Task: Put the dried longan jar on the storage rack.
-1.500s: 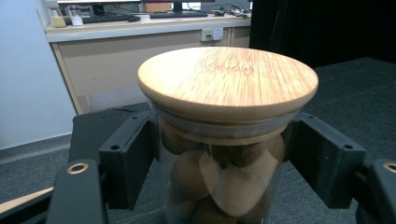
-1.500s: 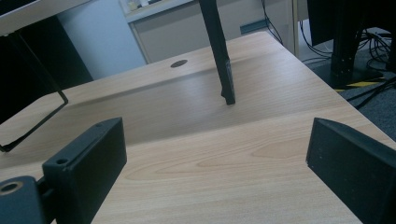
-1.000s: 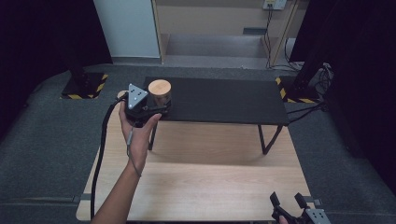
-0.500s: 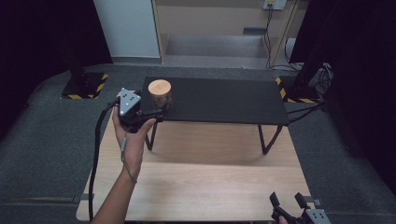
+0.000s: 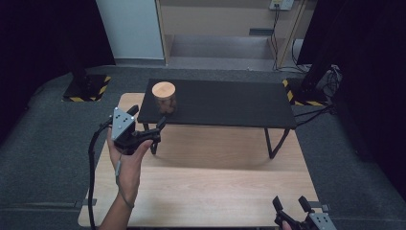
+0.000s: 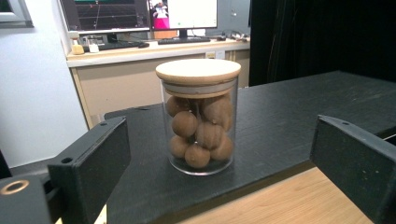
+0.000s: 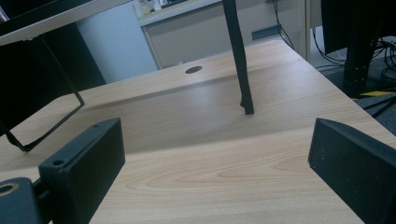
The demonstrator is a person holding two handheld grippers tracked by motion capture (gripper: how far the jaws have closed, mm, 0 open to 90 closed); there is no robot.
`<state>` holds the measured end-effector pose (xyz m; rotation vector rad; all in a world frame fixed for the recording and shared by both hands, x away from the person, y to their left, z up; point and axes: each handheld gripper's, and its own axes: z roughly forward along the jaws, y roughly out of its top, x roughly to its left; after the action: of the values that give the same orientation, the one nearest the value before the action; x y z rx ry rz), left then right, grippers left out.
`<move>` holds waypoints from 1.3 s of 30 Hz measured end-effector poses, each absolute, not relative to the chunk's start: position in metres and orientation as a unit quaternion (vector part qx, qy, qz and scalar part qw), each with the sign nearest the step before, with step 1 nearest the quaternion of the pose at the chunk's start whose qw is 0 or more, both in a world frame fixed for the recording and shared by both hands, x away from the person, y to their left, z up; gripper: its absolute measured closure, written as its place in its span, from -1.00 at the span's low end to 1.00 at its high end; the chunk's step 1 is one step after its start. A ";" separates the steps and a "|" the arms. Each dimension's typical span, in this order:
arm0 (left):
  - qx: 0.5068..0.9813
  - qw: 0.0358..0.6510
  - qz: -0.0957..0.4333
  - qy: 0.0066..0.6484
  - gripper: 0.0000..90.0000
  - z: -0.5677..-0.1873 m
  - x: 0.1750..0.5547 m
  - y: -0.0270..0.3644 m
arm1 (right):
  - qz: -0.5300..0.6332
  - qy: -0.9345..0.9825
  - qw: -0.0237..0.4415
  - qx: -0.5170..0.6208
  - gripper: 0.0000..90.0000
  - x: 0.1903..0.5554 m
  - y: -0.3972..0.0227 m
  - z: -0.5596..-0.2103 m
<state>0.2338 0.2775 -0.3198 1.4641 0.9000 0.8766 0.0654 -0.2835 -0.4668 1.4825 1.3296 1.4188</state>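
A clear glass jar (image 5: 164,97) (image 6: 200,116) with a flat wooden lid, full of brown balls, stands upright at the left end of the black raised shelf (image 5: 225,103). My left gripper (image 5: 147,119) is held open in a hand just in front and to the left of the shelf's corner, its jaws pointing at the jar with nothing between them. In the left gripper view the jar sits centred beyond the two spread jaws. My right gripper (image 5: 290,204) rests low at the front right edge of the wooden table (image 5: 215,191), open and empty.
The black shelf stands on thin metal legs (image 7: 239,60) over the wooden table. Dark carpet (image 5: 48,139) surrounds the table. A counter with monitors (image 6: 140,14) lies beyond the shelf. Cables (image 5: 275,28) hang at the back right.
My left gripper has drawn back from the jar, down and to the left, and its jaws now stand apart from it. The jar stays on the shelf. The right gripper has not moved.
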 end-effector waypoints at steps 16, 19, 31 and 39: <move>0.609 0.573 0.356 0.418 -0.89 -0.348 0.175 0.298 | 0.545 0.526 0.339 0.558 -0.91 0.071 -0.284 -0.460; 0.602 0.574 0.358 0.425 -0.88 -0.358 0.160 0.299 | 0.546 0.527 0.341 0.555 -0.91 0.073 -0.286 -0.458; 0.600 0.556 0.359 0.448 -0.85 -0.389 0.129 0.304 | 0.544 0.538 0.338 0.548 -0.91 0.081 -0.291 -0.457; 0.598 0.544 0.363 0.463 -0.89 -0.410 0.112 0.307 | 0.541 0.542 0.339 0.547 -0.91 0.081 -0.295 -0.455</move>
<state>0.1115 0.3071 -0.4096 1.4196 1.0986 0.8623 0.0806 -0.2947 -0.4555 1.4234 1.4120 1.4089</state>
